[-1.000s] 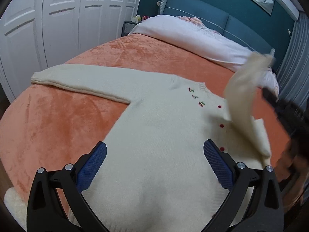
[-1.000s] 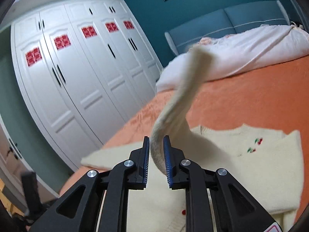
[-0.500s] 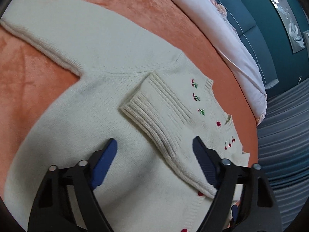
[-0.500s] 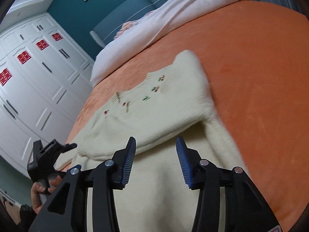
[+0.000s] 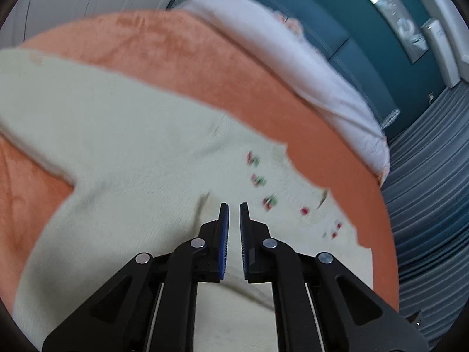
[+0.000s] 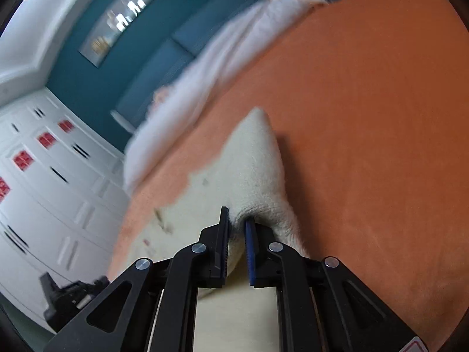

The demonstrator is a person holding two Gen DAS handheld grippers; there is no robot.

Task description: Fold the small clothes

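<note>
A cream knit cardigan (image 5: 132, 146) with small cherry motifs and red buttons lies on the orange blanket (image 5: 205, 67). One sleeve stretches out to the left; the other is folded across the chest. My left gripper (image 5: 234, 205) is shut over the folded sleeve's cuff; the blur hides whether cloth is between its pads. My right gripper (image 6: 237, 215) is shut on the cardigan's folded right edge (image 6: 258, 170), which bunches up between its pads. The left gripper shows as a dark shape in the right wrist view (image 6: 70, 296).
White bedding (image 5: 293, 58) lies along the teal headboard (image 5: 337, 38) at the far end of the bed. White wardrobe doors (image 6: 44, 205) stand on the left. Grey curtains (image 5: 425, 190) hang at the right. The orange blanket (image 6: 366, 146) spreads to the right.
Both grippers have gone from open to shut. The right one has closed on the cardigan's folded side. The left one has dropped down over the folded sleeve.
</note>
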